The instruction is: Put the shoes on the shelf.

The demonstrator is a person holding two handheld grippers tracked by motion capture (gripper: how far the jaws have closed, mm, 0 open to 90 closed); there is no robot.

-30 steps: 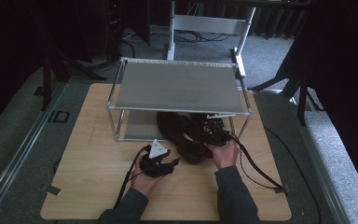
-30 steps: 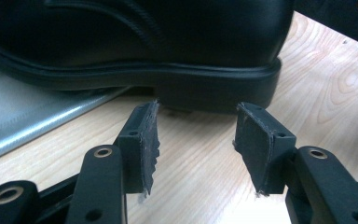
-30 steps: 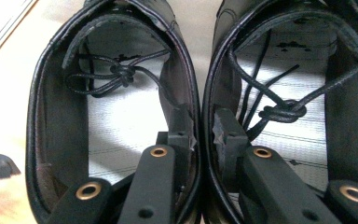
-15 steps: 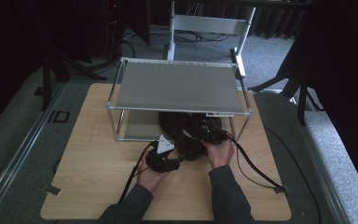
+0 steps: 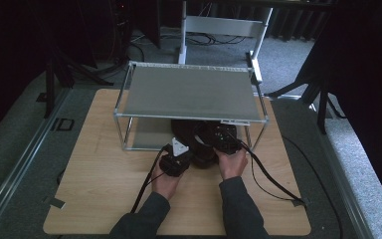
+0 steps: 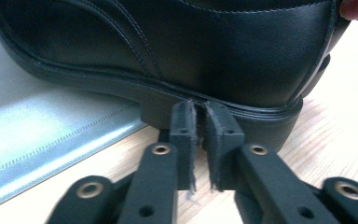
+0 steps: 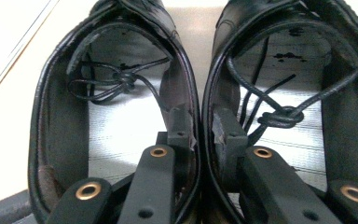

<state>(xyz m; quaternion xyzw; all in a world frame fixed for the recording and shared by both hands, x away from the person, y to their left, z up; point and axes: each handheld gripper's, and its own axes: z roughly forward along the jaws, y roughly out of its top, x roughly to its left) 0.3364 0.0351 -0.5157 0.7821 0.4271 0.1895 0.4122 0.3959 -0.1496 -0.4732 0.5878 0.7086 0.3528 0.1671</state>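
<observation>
I am working at a pale wooden bench [image 5: 104, 189] that carries a low metal-framed rack with a flat grey top shelf [image 5: 189, 92]. A pair of black leather lace-up shoes [image 5: 199, 144] sits at the rack's front edge, toes tucked under the shelf and heels out towards me on the wood.

My right gripper [image 7: 204, 126] reaches down into the pair from the heel end. In the right gripper view one jaw stands inside the left-hand shoe [image 7: 116, 107] and the other inside the right-hand shoe [image 7: 289, 93], pinching the two inner walls together between them, so the jaws are clamped on both shoes at once. Loose black laces [image 7: 121, 81] lie knotted inside each shoe over pale grey insoles.

My left gripper [image 6: 200, 135] is low on the bench beside the pair. In the left gripper view its jaws are drawn together with only a thin slit between the pads, holding nothing, and their tips sit right at the heel block of the nearer shoe [image 6: 177, 51]; I cannot tell whether they touch it. The rack's shiny grey lower sheet [image 6: 42, 135] lies under the front of that shoe.

From the high view my left hand [image 5: 166, 181] and right hand [image 5: 233, 162] are close together.
</observation>
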